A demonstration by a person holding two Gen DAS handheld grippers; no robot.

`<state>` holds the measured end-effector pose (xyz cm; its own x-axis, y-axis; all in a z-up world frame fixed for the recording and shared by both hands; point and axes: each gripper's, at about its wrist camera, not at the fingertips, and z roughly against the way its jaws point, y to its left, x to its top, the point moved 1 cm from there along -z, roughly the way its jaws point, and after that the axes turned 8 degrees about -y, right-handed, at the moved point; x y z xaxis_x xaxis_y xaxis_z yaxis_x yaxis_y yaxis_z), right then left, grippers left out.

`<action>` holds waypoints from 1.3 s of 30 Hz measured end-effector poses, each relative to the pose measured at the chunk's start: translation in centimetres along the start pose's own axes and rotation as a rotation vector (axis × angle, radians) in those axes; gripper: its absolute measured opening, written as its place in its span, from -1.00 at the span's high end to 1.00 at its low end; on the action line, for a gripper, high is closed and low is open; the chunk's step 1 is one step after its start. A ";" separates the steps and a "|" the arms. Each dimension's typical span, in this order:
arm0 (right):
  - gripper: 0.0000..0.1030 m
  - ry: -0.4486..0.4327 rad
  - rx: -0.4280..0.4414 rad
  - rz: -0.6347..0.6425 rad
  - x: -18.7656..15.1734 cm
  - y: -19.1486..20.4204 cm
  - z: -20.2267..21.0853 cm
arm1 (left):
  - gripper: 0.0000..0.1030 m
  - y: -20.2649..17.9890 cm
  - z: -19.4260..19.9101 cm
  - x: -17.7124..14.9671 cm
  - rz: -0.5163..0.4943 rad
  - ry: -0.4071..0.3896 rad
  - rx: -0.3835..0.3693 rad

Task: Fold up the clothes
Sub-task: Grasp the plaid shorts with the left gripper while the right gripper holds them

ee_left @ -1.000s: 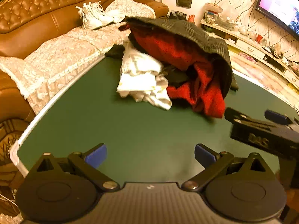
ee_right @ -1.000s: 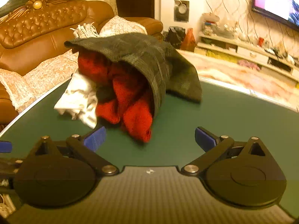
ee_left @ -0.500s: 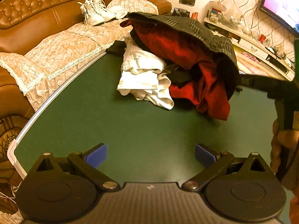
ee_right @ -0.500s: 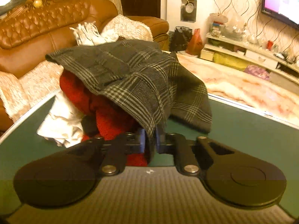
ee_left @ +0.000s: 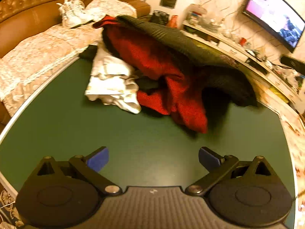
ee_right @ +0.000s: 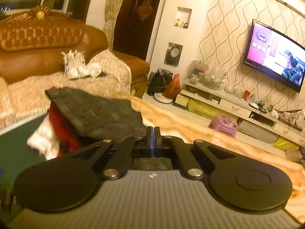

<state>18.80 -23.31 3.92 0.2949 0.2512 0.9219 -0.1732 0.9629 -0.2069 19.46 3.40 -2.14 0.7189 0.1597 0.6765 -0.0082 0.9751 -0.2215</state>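
Observation:
A pile of clothes lies on the green table [ee_left: 95,133]: a dark plaid garment [ee_left: 190,45] on top, a red garment [ee_left: 171,87] under it, a white garment [ee_left: 112,84] at the left. My left gripper [ee_left: 153,160] is open and empty, low over the table in front of the pile. My right gripper [ee_right: 152,135] is shut on the edge of the dark plaid garment [ee_right: 99,114] and holds it lifted off the pile, stretched toward the right. The red garment [ee_right: 63,129] and white garment [ee_right: 42,139] show under it.
A brown leather sofa [ee_right: 38,43] with a lace cover and a pair of white shoes [ee_right: 75,66] stands behind the table. A TV [ee_right: 274,55] hangs over a cluttered low cabinet [ee_right: 238,103] at the right. The table's pale rim [ee_left: 38,93] runs along the left.
My right gripper closed on the plaid garment's edge and has lifted it up and to the right. My left gripper stayed open and shifted slightly.

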 end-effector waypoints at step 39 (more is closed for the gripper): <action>-0.09 0.187 0.038 -0.109 -8.6 7.8 -11.7 | 0.65 -0.6 -10.3 17.4 0.029 -0.130 0.027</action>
<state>25.91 -16.79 -9.43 0.4825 0.1633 0.8605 -0.1649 0.9818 -0.0939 39.17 4.05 2.52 0.6216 0.2045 0.7561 -0.0472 0.9734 -0.2244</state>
